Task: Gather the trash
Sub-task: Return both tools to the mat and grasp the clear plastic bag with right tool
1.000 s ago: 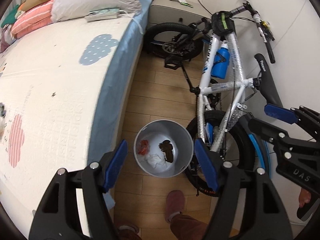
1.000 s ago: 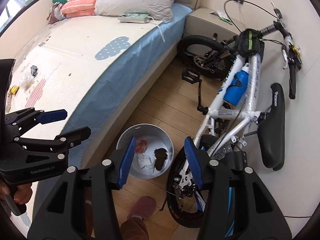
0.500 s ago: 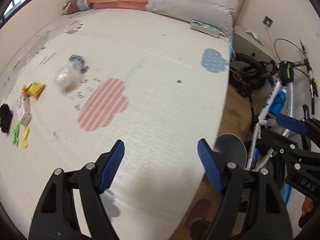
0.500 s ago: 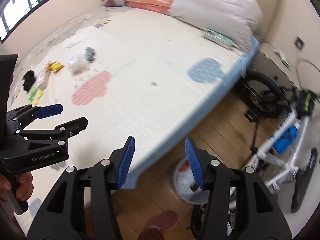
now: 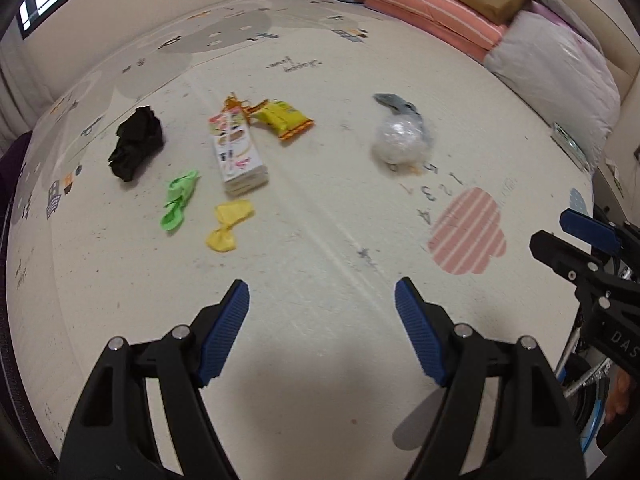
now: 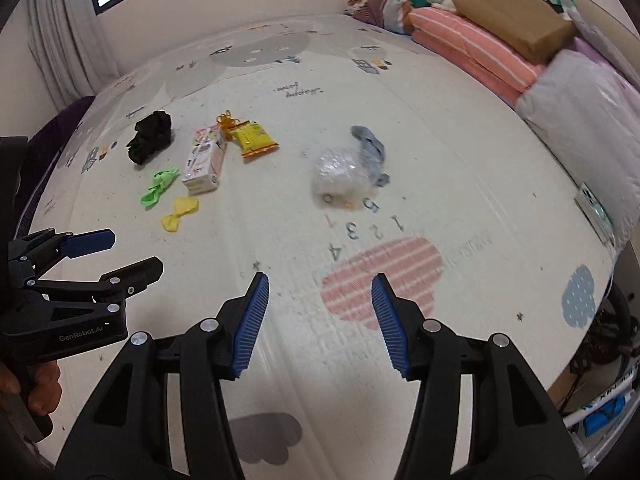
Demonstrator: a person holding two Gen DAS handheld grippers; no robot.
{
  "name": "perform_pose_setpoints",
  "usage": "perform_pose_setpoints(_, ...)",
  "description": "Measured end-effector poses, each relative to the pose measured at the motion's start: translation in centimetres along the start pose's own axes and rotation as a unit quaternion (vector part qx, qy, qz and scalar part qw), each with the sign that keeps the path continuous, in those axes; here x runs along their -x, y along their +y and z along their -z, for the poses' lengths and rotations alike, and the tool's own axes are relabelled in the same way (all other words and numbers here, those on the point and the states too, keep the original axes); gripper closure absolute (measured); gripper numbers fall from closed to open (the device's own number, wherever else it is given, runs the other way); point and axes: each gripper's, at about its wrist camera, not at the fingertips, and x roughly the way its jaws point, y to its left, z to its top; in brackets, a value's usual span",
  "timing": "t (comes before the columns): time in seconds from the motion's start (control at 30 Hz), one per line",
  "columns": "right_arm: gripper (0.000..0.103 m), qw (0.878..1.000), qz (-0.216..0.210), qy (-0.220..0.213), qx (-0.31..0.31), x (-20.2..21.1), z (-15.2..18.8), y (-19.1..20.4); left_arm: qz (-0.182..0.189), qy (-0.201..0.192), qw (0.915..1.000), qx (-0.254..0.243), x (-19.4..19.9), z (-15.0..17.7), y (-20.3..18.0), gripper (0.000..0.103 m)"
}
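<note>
Both views have swung away from the floor beside the bed, where a second ago they looked down into a grey bin, and now face the play mat that covers the bed top. The bin has left both views entirely. Judgement: one drop-off is finished and the person has turned back for the next piece.

Left hand-held gripper: jaws apart, nothing between them, poised above bare mat. Right hand-held gripper: likewise parted and empty, over the pink striped cloud print.

Trash still to collect, all lying on the mat ahead of both grippers:
- black crumpled wad, farthest left;
- green wrapper and yellow wrapper, near each other;
- small printed carton, with a yellow snack packet just beyond it;
- clear crumpled plastic ball, touching a grey rag, well apart from the rest and nearer the right gripper.

Containers: none shows now. A second ago the bin held a red scrap, a white crumple and a brown lump, and was far from full; its present contents cannot be confirmed.

Pillows and folded bedding are stacked at the head of the bed, clear of the litter. Judgement: roughly seven pieces remain, so the task is well short of completion.
</note>
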Motion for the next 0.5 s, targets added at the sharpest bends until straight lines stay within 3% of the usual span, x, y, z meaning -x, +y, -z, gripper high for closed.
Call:
perform_pose_setpoints(0.23, 0.051, 1.0, -0.008, -0.006, 0.026, -3.3, -4.3, 3.0, -0.007, -0.01, 0.9993, 0.034, -1.4, -2.0, 4.0, 0.027)
perform_pose_setpoints(0.5, 0.04, 0.999, 0.013, -0.012, 0.028, -7.6, -7.6, -0.4, -0.005, -0.019, 0.9995, 0.025, -5.1, -6.1, 2.2, 0.027)
